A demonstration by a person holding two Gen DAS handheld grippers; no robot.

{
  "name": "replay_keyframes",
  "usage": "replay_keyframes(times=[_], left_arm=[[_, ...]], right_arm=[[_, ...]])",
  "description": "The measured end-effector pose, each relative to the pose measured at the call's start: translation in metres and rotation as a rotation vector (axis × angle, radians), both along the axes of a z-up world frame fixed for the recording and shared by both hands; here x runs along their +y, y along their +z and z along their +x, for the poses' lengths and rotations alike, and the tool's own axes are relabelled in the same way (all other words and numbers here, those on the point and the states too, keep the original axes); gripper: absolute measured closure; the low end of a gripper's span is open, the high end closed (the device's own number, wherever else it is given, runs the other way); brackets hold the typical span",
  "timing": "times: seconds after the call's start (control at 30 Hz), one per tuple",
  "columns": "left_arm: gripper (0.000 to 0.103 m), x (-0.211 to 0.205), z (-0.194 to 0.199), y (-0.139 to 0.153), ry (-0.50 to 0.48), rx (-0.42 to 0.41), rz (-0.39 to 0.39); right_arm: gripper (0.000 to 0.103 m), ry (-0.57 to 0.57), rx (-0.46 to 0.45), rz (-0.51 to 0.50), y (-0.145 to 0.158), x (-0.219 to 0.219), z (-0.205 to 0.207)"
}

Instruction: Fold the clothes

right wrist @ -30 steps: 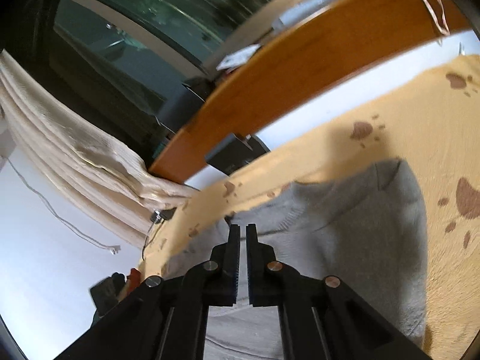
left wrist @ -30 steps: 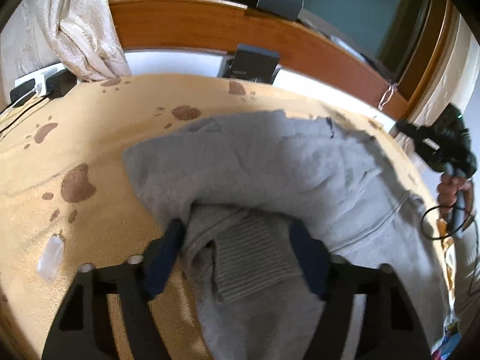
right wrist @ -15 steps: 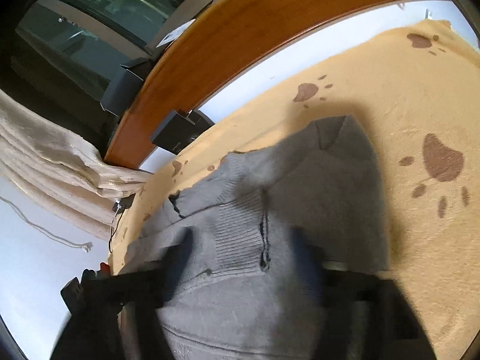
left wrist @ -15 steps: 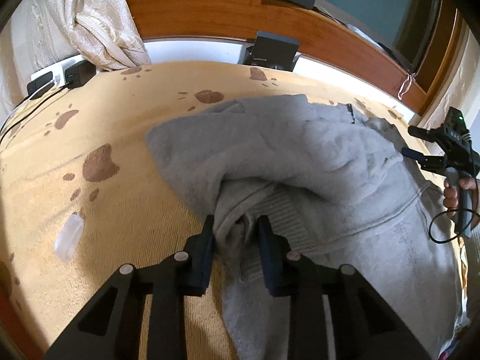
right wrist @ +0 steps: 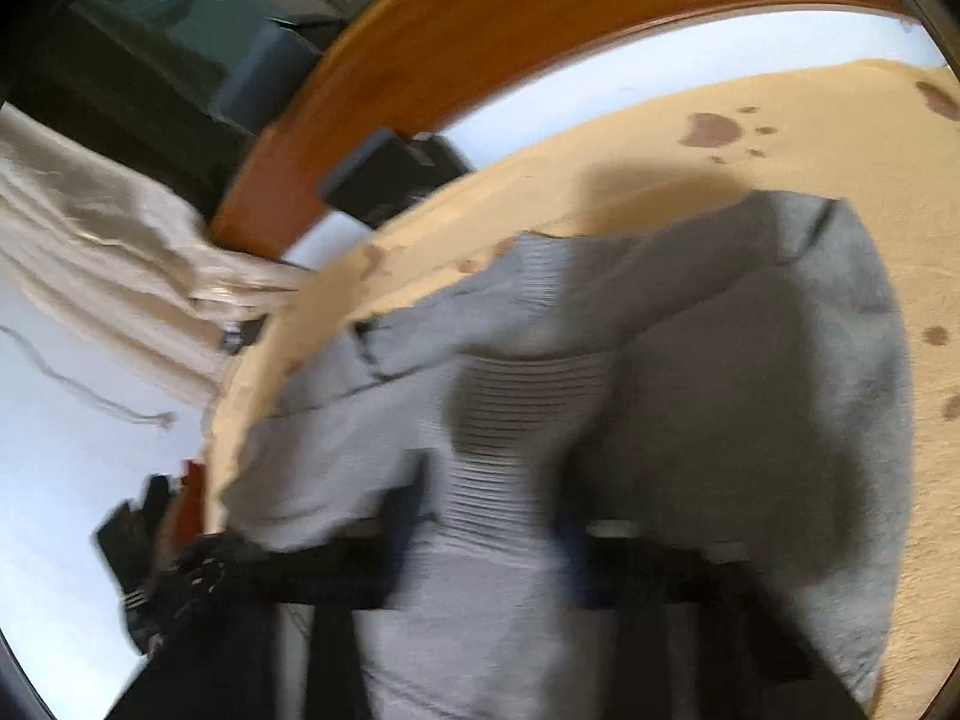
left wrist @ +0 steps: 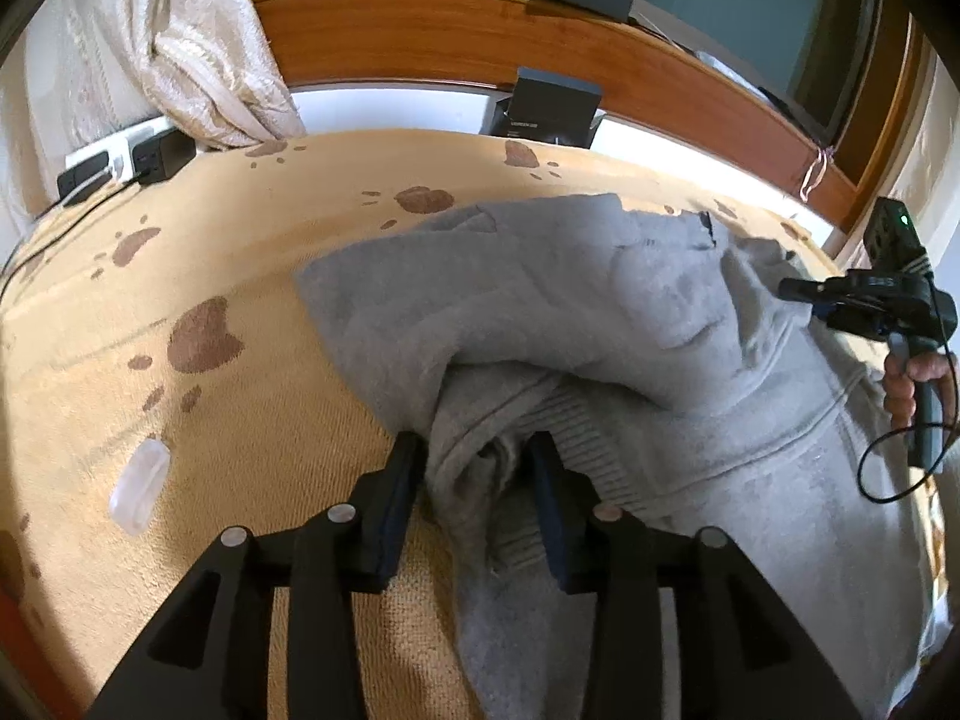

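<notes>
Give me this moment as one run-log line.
step: fold grey sweater | left gripper: shut on ribbed cuff | right gripper: blurred, jaws apart around ribbed fabric, grip unclear | surface: paw-print blanket

The right wrist view is smeared with motion blur: the right gripper (right wrist: pixel 486 516) shows only as dark streaks beside a ribbed band of the grey sweater (right wrist: pixel 690 408), so whether its jaws press that band or stand apart cannot be told. The sweater's lower part runs off the bottom edge there, and in the left wrist view too. Under the sweater, cloth bunched between the left gripper's (left wrist: pixel 477 480) fingers hides their inner faces. Left of the sweater, a small clear object (left wrist: pixel 139 495) on the yellow blanket (left wrist: pixel 240 276) is too indistinct to name. Lettering on the black box (left wrist: pixel 552 111) beyond the sweater is unreadable.
</notes>
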State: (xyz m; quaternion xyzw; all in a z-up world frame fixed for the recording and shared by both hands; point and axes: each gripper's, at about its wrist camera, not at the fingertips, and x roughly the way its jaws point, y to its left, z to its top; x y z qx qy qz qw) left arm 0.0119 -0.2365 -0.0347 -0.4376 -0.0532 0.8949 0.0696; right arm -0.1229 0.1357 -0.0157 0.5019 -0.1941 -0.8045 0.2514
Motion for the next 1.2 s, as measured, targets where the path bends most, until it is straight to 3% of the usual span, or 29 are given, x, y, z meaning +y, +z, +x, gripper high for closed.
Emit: replay_keyframes(times=[0.13,0.27,0.4,0.6,0.77,0.87,0.9,0.97,1.03,1.13,1.2], left_arm=[[0.069,-0.001,0.001,0.0,-0.006,-0.006,0.002],[0.08,-0.004,0.008,0.001,-0.012,-0.013,0.011],[0.085,-0.004,0.019,0.003,-0.011,-0.009,0.003],[0.088,-0.006,0.03,0.006,0.017,0.016,-0.029],[0.087,-0.009,0.025,0.01,0.017,0.045,-0.009],[0.084,-0.002,0.022,0.013,-0.006,0.061,-0.056],[0.081,-0.001,0.021,0.013,-0.009,0.063,-0.065],[0.065,0.0,0.02,0.016,-0.018,0.061,-0.059],[0.021,0.0,0.02,0.019,-0.025,0.072,-0.033],[0.018,0.001,0.019,0.024,-0.038,0.094,0.014],[0.019,0.004,0.015,0.026,-0.043,0.101,0.002]], right_arm=[[0.098,-0.014,0.039,-0.031,0.004,0.004,0.005],[0.098,-0.045,0.13,-0.184,0.035,0.021,0.022],[0.098,-0.072,0.204,-0.215,0.064,0.038,0.041],[0.098,-0.118,0.172,-0.212,0.053,0.053,0.056],[0.098,-0.116,0.175,-0.219,0.05,0.052,0.066],[0.098,-0.108,0.171,-0.209,0.052,0.05,0.064],[0.098,-0.106,0.173,-0.209,0.053,0.049,0.063],[0.098,-0.101,0.179,-0.225,0.056,0.048,0.061],[0.098,-0.079,0.18,-0.238,0.058,0.045,0.059],[0.098,-0.066,0.172,-0.232,0.057,0.04,0.059],[0.098,-0.068,0.168,-0.23,0.055,0.039,0.058]])
